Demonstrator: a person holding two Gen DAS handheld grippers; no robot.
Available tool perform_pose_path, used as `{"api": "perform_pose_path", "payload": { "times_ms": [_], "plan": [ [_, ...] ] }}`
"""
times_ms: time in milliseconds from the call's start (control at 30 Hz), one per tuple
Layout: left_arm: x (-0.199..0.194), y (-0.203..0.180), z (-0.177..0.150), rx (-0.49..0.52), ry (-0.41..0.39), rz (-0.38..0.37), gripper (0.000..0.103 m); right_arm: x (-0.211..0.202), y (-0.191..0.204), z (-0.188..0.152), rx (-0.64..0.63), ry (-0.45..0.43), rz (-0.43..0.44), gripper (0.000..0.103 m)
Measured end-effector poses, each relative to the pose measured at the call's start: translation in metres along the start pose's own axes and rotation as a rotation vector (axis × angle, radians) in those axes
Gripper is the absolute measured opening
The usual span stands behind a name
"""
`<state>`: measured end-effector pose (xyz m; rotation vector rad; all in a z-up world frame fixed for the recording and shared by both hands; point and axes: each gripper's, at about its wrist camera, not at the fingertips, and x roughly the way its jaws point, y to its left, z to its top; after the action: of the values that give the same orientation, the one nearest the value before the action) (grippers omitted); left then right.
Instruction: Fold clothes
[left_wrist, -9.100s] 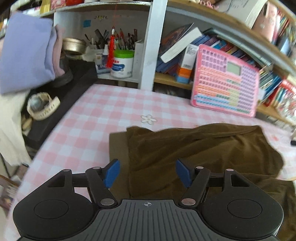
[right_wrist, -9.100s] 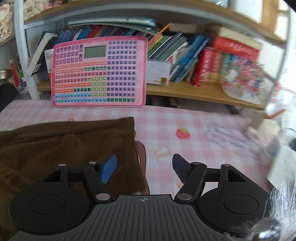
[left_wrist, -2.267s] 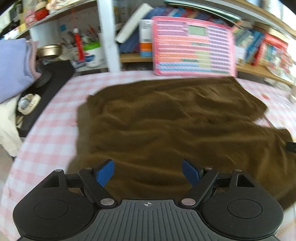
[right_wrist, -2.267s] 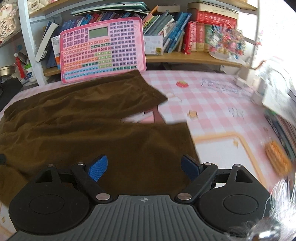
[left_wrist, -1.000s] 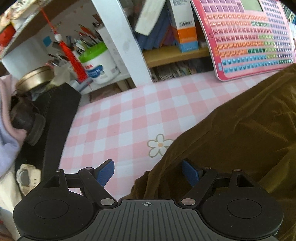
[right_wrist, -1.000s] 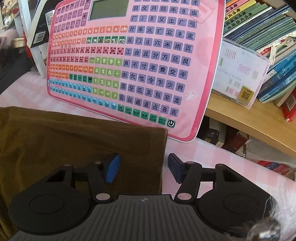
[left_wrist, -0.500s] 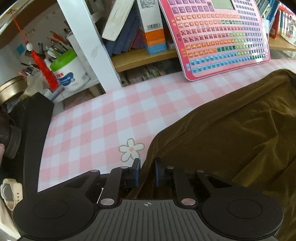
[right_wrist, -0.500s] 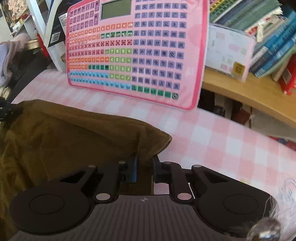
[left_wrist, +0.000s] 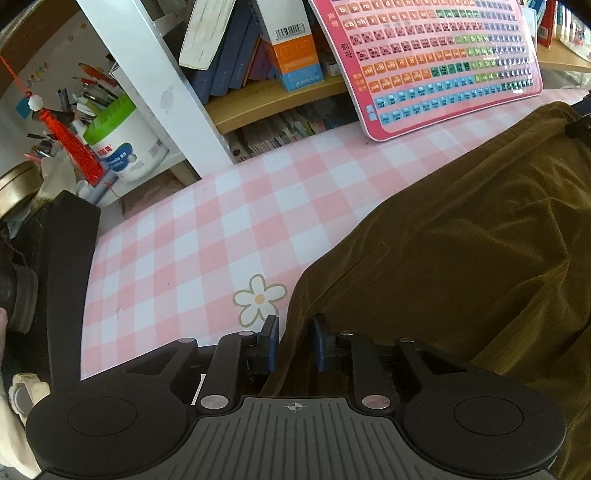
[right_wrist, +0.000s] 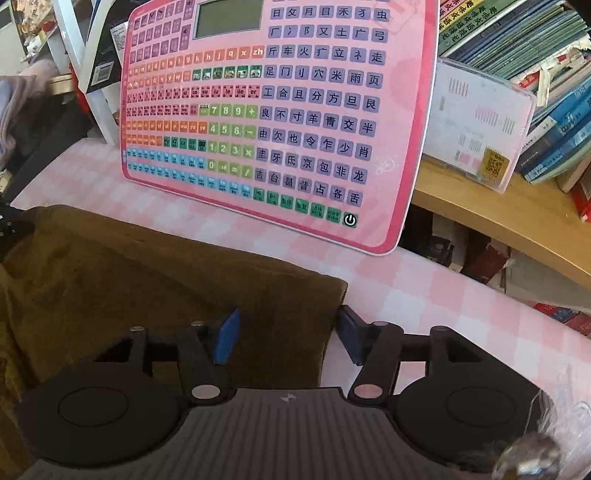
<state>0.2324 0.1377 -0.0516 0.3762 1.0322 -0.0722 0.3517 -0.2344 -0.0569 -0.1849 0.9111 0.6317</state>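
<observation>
A brown garment (left_wrist: 461, 258) lies folded on the pink checked tablecloth (left_wrist: 203, 240). My left gripper (left_wrist: 295, 345) has the garment's far left corner pinched between its blue pads, and its jaws are just starting to open. In the right wrist view the garment's (right_wrist: 147, 280) far right corner lies flat on the cloth. My right gripper (right_wrist: 286, 338) is opening around that corner. One of its pads (right_wrist: 225, 336) sits over the fabric and the other is past the edge, and neither presses on it.
A pink learning board (right_wrist: 277, 110) leans on the bookshelf just behind the garment. The shelf (right_wrist: 498, 218) holds books and boxes. A white tub with a green lid (left_wrist: 122, 147) and a black object (left_wrist: 70, 258) stand at the table's left edge.
Both grippers closed on the garment's far corners half a second ago. The right jaws have since spread wide and the corner lies flat. The left jaws have widened only slightly.
</observation>
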Motion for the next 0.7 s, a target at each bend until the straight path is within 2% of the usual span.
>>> {"api": "perform_pose_path", "payload": {
  "times_ms": [67, 100, 133, 167, 200, 333, 500, 700],
  "plan": [
    [0.0, -0.003, 0.001, 0.001, 0.007, 0.012, 0.017, -0.001, 0.0, -0.001, -0.008, -0.004, 0.005, 0.019],
    [0.0, -0.006, 0.001, 0.006, 0.011, 0.015, 0.015, -0.002, -0.001, -0.002, 0.001, -0.004, 0.022, 0.014],
    [-0.001, -0.008, 0.001, 0.01, 0.015, 0.018, 0.012, -0.002, -0.003, -0.003, 0.011, -0.005, 0.039, 0.013],
    [-0.001, -0.01, 0.001, 0.014, 0.019, 0.02, 0.005, -0.003, -0.003, -0.005, 0.01, -0.008, 0.043, 0.012],
    [-0.001, -0.012, 0.001, 0.015, 0.023, 0.019, 0.004, -0.005, -0.002, -0.006, 0.01, -0.011, 0.045, 0.01],
    [-0.015, -0.01, 0.005, -0.025, -0.007, 0.043, 0.003, -0.011, -0.003, -0.009, 0.033, -0.028, 0.032, 0.008],
    [-0.042, -0.006, 0.01, -0.065, -0.084, 0.055, 0.003, -0.042, -0.004, -0.005, 0.067, -0.17, -0.01, 0.008],
    [-0.07, -0.009, 0.003, -0.069, -0.157, 0.069, 0.003, -0.076, 0.002, -0.007, 0.08, -0.252, -0.025, 0.008]
  ]
}}
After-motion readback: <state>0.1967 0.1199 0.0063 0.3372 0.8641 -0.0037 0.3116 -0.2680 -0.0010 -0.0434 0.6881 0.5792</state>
